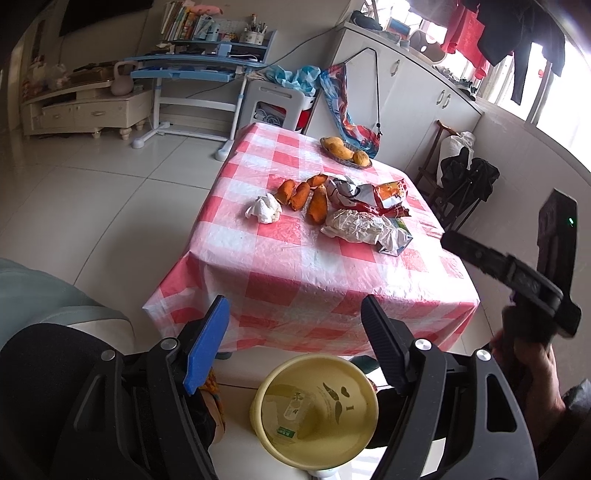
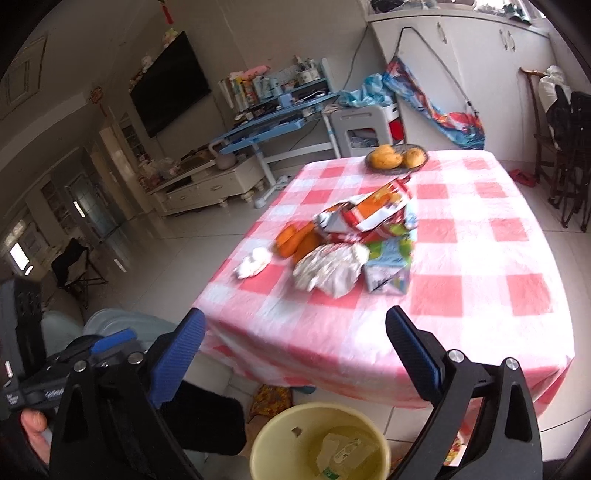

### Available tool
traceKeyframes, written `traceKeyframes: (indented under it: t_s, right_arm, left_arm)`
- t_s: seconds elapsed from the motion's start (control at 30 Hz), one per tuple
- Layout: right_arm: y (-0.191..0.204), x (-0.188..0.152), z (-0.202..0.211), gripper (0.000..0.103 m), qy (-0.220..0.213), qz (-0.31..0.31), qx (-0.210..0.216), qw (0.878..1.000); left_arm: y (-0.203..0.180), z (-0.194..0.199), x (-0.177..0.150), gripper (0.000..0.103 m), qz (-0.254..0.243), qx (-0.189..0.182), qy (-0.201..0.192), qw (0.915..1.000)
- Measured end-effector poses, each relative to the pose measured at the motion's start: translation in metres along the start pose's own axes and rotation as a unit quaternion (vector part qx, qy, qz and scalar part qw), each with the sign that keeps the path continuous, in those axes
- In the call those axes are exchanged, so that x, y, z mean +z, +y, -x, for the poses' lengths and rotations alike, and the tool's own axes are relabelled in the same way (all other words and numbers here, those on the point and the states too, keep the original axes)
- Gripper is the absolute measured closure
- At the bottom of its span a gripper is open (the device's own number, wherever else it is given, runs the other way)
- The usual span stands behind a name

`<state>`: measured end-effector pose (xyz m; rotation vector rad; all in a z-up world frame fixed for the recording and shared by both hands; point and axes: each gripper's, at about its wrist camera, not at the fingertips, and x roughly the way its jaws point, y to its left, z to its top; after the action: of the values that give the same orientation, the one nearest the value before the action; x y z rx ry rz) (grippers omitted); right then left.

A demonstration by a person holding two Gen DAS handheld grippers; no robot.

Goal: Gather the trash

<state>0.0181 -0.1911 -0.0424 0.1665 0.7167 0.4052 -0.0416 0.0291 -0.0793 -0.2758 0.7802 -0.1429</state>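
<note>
On the checked worktop (image 1: 295, 266), left to right: a crumpled white tissue (image 1: 264, 209), orange peels (image 1: 303, 195), then crinkled wrappers (image 1: 364, 225). All look light, soft and crushable; pinch the tissue at its bunched middle. A yellow bin (image 1: 314, 413) waits on the near floor. Left tongs (image 1: 295, 347) and right tongs (image 2: 295, 354) both gape wide, empty.

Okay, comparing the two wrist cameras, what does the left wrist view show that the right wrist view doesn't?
Only the left wrist view shows clothes hanging by the window. Only the right wrist view shows the wall-mounted television. Both show the checked tablecloth, crumpled tissue, orange peels, snack wrappers, dish of yellow fruit and the yellow bucket below. Both the left gripper and right gripper are open and empty.
</note>
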Motion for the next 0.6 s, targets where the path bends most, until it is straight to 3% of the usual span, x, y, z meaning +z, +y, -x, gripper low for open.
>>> traceKeyframes:
  t_s: [0.13,0.27,0.37,0.47,0.6]
  right_arm:
    - [-0.041,0.040,-0.028,0.008,-0.010,-0.019,-0.079,0.997]
    - [-0.093,0.066,-0.074,0.008,0.012,-0.061,-0.140,0.988]
    - [-0.119,0.081,-0.106,0.008,0.023,-0.079,-0.153,0.985]
    - [-0.136,0.090,-0.140,0.008,0.063,-0.082,-0.156,0.982]
    - [-0.149,0.086,-0.158,0.007,0.079,-0.098,-0.159,0.979]
  left_arm:
    - [0.000,-0.002,-0.001,0.030,0.003,-0.001,0.002,1.0000]
    - [0.001,-0.009,-0.001,0.030,0.010,-0.003,0.014,0.9998]
    - [-0.002,-0.014,-0.001,0.029,0.008,-0.003,0.024,0.9997]
    - [-0.008,-0.015,0.002,0.029,0.004,-0.002,0.038,0.9993]
    - [-0.011,-0.004,0.002,0.024,-0.002,0.012,0.023,0.9997]
